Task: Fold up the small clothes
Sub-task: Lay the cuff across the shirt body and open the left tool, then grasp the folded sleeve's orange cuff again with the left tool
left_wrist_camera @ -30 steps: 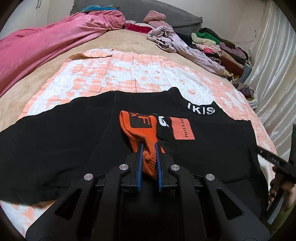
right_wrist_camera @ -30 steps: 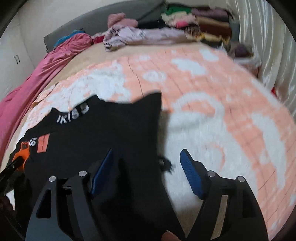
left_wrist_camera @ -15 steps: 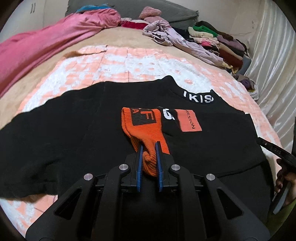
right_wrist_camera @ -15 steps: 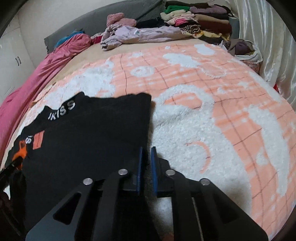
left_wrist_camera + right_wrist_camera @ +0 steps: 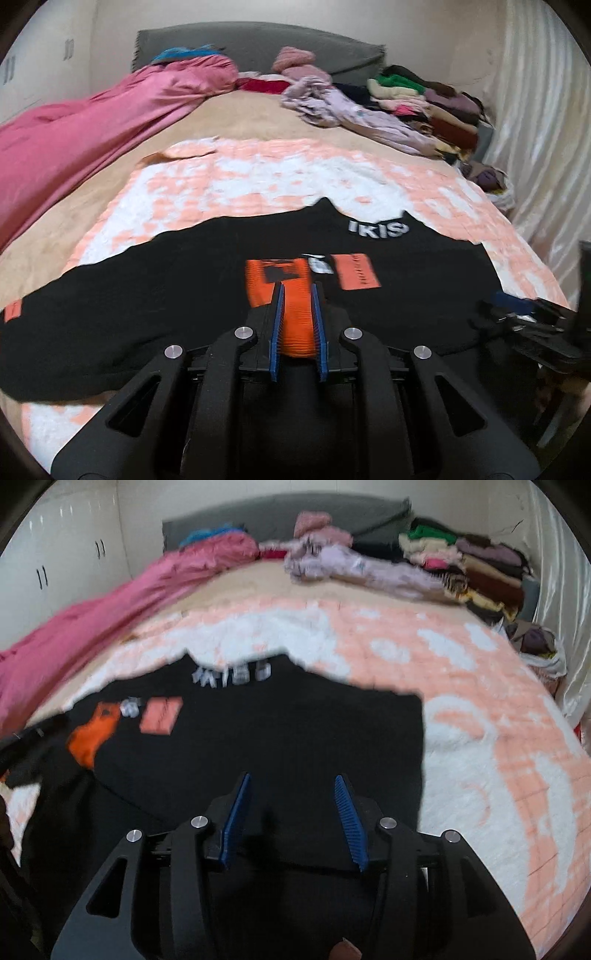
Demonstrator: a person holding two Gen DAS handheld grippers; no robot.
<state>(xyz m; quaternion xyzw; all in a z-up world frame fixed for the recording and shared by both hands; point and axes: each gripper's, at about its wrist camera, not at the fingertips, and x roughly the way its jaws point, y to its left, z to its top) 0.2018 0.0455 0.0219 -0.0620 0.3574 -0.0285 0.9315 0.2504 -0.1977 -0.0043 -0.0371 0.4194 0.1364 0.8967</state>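
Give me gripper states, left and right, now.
Left gripper: shut on the orange ribbed knit cuff, jaws easing open.
Right gripper: open and widening above the black knit sweater, gripping nothing.

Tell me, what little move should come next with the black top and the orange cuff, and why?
Probably carry the orange cuff a bit further across the black top and lay it flat. The left gripper is pinching that cuff, which already sits folded over the chest, so the sleeve fold looks nearly finished. The right gripper is opening above the cloth with nothing pinched, free to smooth it.
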